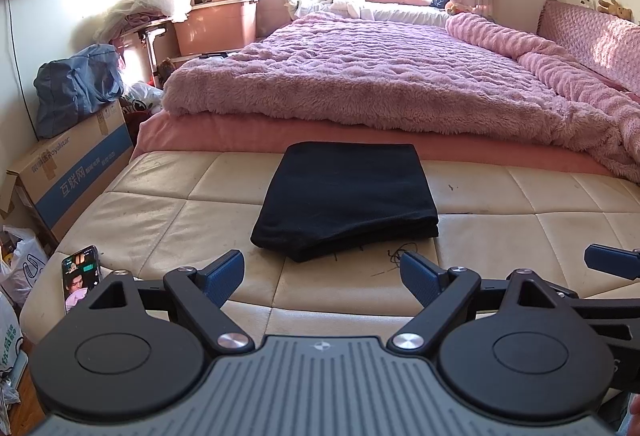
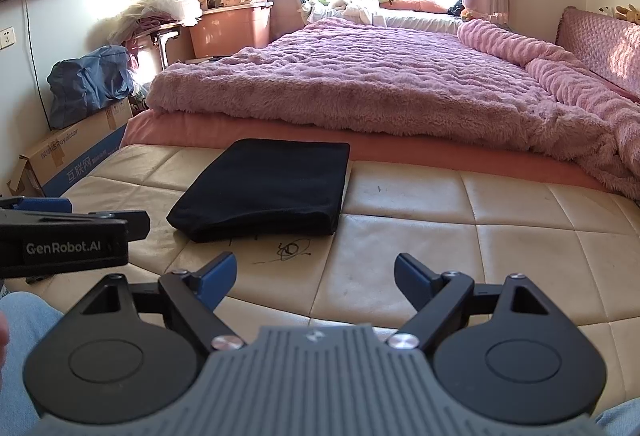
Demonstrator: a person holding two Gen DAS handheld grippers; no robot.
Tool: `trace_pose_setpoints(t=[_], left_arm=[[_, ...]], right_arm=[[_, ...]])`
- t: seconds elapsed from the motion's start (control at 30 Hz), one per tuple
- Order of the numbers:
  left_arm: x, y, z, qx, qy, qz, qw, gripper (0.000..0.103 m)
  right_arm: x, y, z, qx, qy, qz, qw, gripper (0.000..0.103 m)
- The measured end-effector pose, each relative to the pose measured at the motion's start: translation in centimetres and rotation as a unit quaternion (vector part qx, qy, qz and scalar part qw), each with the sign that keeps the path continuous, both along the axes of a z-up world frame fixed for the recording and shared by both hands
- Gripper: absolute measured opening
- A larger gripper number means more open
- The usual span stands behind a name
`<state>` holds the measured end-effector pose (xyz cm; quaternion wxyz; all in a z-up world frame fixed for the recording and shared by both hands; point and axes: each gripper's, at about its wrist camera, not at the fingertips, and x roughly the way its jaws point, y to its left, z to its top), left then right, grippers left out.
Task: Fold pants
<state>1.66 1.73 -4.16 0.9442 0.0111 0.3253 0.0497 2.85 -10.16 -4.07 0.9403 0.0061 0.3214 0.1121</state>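
Observation:
The black pants (image 1: 346,198) lie folded into a compact rectangle on the cream quilted mattress (image 1: 160,212). They also show in the right wrist view (image 2: 268,188), ahead and to the left. My left gripper (image 1: 322,278) is open and empty, just short of the pants' near edge. My right gripper (image 2: 315,274) is open and empty, to the right of the pants and nearer to me. Each gripper shows at the edge of the other's view.
A fluffy pink blanket (image 1: 380,76) covers the bed beyond the pants. A phone (image 1: 80,276) stands at the mattress's left edge. A cardboard box (image 1: 76,172), a blue bag (image 1: 76,88) and storage bins (image 1: 218,20) crowd the left side. Pen scribbles mark the mattress (image 2: 294,248).

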Motion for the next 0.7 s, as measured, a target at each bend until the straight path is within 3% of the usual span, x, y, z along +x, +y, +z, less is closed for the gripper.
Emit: trace_pose_setpoints(t=[0.7], left_arm=[[-0.29, -0.21, 0.39, 0.006, -0.008, 0.002, 1.0000, 0.102]], right_arm=[[0.05, -0.13, -0.06, 0.000, 0.001, -0.001, 1.000, 0.082]])
